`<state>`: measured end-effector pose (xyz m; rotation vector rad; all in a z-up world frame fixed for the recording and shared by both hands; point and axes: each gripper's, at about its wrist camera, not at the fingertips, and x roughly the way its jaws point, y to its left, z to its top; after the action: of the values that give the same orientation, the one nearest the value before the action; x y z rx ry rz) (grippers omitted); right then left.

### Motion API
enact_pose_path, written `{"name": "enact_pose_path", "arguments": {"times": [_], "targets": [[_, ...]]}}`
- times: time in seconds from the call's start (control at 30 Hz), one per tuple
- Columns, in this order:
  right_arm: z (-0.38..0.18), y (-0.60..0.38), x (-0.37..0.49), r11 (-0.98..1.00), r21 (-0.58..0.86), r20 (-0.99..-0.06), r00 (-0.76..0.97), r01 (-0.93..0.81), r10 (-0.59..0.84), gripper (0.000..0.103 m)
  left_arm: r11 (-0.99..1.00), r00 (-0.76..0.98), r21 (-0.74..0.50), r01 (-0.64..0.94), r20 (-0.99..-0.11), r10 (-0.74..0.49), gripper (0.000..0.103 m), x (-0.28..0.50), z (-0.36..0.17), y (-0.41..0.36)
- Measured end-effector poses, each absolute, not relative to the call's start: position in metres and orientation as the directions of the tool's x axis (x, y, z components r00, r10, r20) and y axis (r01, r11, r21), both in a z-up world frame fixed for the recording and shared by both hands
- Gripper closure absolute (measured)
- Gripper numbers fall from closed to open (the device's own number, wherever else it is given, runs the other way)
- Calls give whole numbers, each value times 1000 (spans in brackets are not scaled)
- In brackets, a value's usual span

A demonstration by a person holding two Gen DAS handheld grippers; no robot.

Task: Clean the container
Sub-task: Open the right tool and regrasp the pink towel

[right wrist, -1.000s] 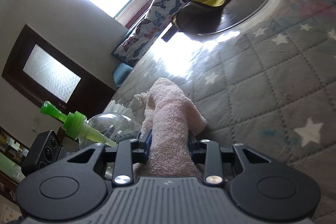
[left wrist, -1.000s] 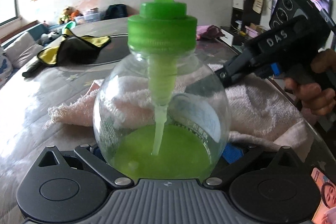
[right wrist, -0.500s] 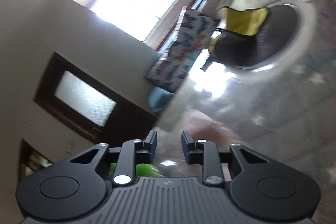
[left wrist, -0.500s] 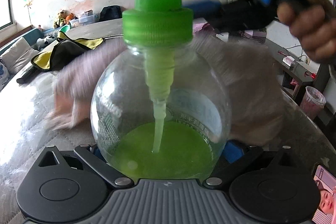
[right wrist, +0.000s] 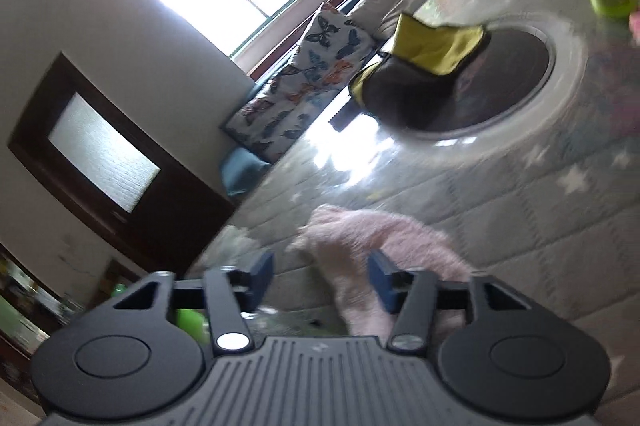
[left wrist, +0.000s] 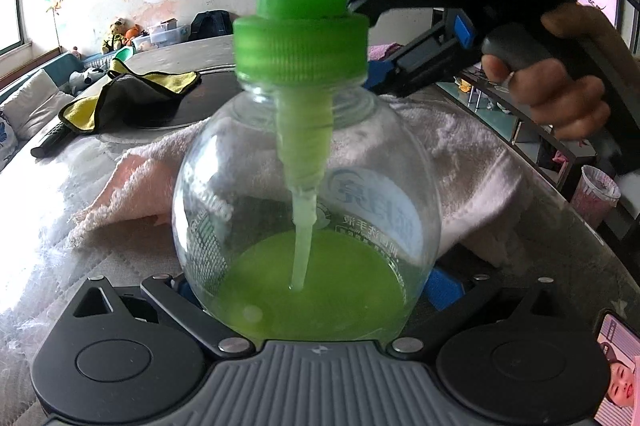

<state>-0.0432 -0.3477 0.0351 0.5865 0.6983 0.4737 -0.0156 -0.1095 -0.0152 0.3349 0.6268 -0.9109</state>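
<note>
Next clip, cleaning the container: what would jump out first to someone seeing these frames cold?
A round clear pump bottle with a green cap and green liquid in its bottom fills the left wrist view, gripped by the left gripper. Behind it a pink towel lies on the quilted, star-patterned table. The right gripper hovers beside the bottle's neck, its jaws opening with no thing pressed between them, and a yellow-and-black cloth sits farther back.

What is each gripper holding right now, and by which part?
The left gripper clamps the soap bottle by its round lower body. The right gripper holds nothing: its jaws are opening, and the pink towel lies loose between them.
</note>
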Motion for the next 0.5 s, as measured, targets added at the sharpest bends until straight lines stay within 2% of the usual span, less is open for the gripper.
{"name": "enact_pose_path", "arguments": {"times": [0.1, 0.17, 0.37, 0.5], "targets": [[42, -349, -48, 800, 557, -498, 679, -226, 539, 36, 579, 454, 10, 815, -632, -628, 0, -17, -15, -109], [45, -348, -54, 821, 516, -516, 678, -242, 524, 29, 579, 454, 10, 815, -632, -628, 0, -16, -16, -109], [50, -350, -68, 850, 455, -538, 679, -266, 500, 27, 579, 454, 10, 815, -633, -627, 0, -16, -16, -110], [55, -347, -74, 875, 358, -566, 670, -326, 481, 23, 579, 453, 10, 815, -633, -628, 0, -16, -15, -110]]}}
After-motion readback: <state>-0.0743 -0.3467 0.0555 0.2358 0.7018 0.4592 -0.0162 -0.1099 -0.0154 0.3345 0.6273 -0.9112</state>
